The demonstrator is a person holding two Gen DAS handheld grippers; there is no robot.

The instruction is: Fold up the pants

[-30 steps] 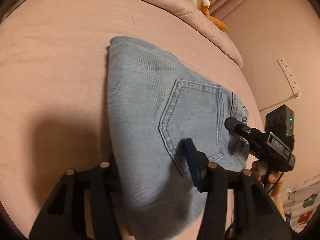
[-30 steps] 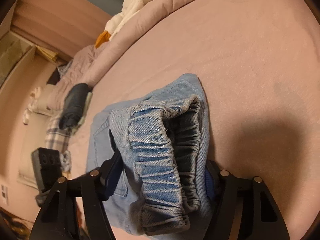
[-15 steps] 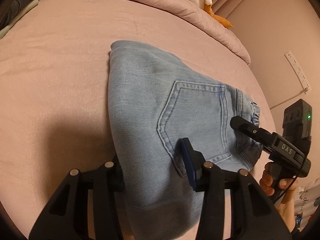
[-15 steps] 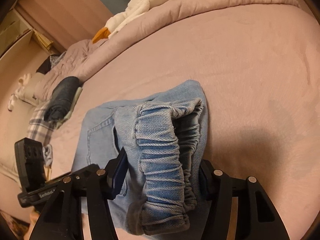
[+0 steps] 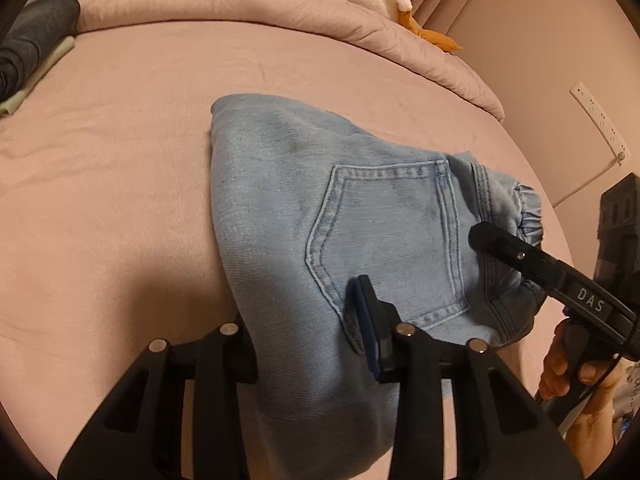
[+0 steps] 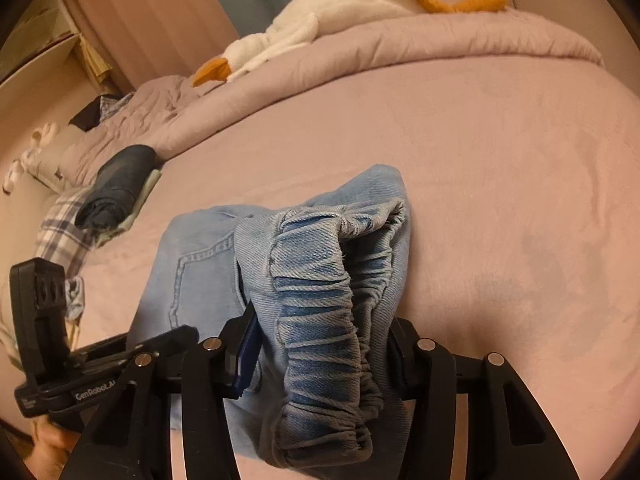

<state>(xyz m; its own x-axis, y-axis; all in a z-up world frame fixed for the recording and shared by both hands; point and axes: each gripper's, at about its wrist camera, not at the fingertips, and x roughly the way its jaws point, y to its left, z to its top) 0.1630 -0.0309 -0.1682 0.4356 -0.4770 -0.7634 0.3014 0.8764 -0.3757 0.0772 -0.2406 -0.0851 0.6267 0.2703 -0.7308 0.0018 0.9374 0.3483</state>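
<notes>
The light blue denim pants [image 5: 320, 216] lie folded into a thick bundle on the pink bed sheet [image 5: 120, 184], back pocket up. My left gripper [image 5: 304, 328] is shut on the near edge of the bundle. The pants also show in the right wrist view [image 6: 200, 264]. My right gripper [image 6: 320, 344] is shut on the gathered elastic waistband [image 6: 320, 304] at the bundle's other end. The right gripper also shows in the left wrist view [image 5: 532, 256], at the waistband end.
A rolled dark garment [image 5: 32, 40] lies at the far left of the bed, with plaid cloth [image 6: 60, 228] beside it. A pink duvet [image 5: 280, 12] and a white goose plush [image 6: 320, 16] lie along the far side. A wall [image 5: 560, 40] with a power strip [image 5: 598, 120] is on the right.
Both grippers, still shut on the bundle, have tilted up and drawn back slightly. More of the bed's far side shows in both views. The pants have kept their shape.
</notes>
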